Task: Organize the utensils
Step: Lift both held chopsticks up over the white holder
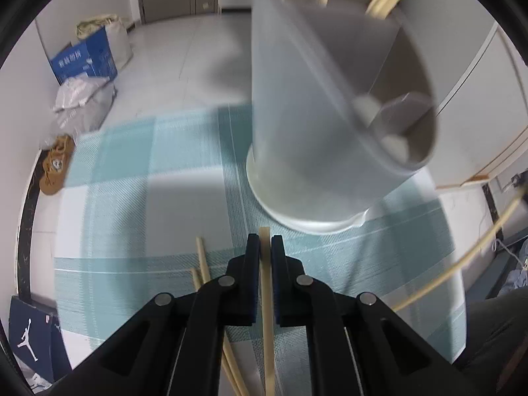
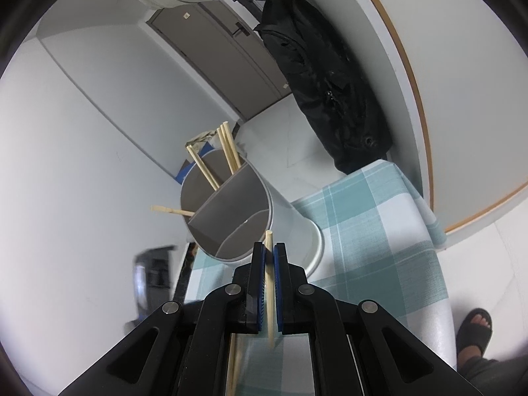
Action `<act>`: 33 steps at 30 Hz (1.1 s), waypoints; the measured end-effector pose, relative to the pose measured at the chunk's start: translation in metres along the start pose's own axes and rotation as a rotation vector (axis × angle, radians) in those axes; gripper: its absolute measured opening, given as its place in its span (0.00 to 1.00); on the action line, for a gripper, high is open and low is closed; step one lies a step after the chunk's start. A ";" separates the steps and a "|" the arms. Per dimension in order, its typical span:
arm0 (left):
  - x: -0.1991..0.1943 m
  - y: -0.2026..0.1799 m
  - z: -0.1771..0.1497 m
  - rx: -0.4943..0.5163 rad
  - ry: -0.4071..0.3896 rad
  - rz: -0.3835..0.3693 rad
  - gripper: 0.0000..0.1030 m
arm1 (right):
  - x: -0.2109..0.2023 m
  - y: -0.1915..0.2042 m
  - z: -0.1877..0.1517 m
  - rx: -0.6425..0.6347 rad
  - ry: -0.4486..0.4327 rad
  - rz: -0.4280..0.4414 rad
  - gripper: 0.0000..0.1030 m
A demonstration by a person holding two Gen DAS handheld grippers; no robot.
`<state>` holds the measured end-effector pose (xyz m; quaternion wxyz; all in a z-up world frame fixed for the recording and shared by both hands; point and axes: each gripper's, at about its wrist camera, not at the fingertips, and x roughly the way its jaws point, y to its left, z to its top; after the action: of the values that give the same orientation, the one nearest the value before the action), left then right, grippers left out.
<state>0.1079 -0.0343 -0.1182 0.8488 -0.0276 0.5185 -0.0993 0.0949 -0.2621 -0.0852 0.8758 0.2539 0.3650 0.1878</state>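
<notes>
A smooth, matte grey cylindrical holder (image 2: 231,211) stands on the surface (image 2: 373,231), which is draped in a woven cloth of teal and white checks. Flat brown dividers split the holder's inside into compartments, and several pale wooden chopsticks (image 2: 227,147) lean out of the far ones (square-ended, slim and straight). The holder sits on a white round base (image 1: 297,211).

The left gripper (image 1: 264,244) points steeply down at the cloth just in front of that base, its black jaws with blue pads pinched onto a single chopstick (image 1: 265,297) that runs lengthwise between them. Two more loose chopsticks (image 1: 203,264) lie on the cloth just to its left.

The right gripper (image 2: 269,250) tilts down more gently toward the holder's open mouth, jaws likewise clamped on one chopstick (image 2: 270,283), whose blunt tip pokes out just past the pads.
</notes>
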 end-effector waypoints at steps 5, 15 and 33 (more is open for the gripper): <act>-0.044 0.005 -0.004 -0.007 -0.147 -0.026 0.03 | -0.001 0.011 -0.005 -0.055 -0.004 -0.002 0.04; -0.092 0.014 -0.011 -0.027 -0.308 -0.081 0.02 | -0.013 0.040 -0.028 -0.178 -0.030 0.016 0.04; -0.148 0.016 0.013 -0.049 -0.501 -0.139 0.02 | -0.044 0.088 -0.005 -0.268 -0.073 0.067 0.04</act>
<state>0.0567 0.0094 0.0147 0.9410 -0.1077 0.2911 -0.1348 0.0496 -0.2125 -0.0134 0.9078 0.1532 0.2959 0.2547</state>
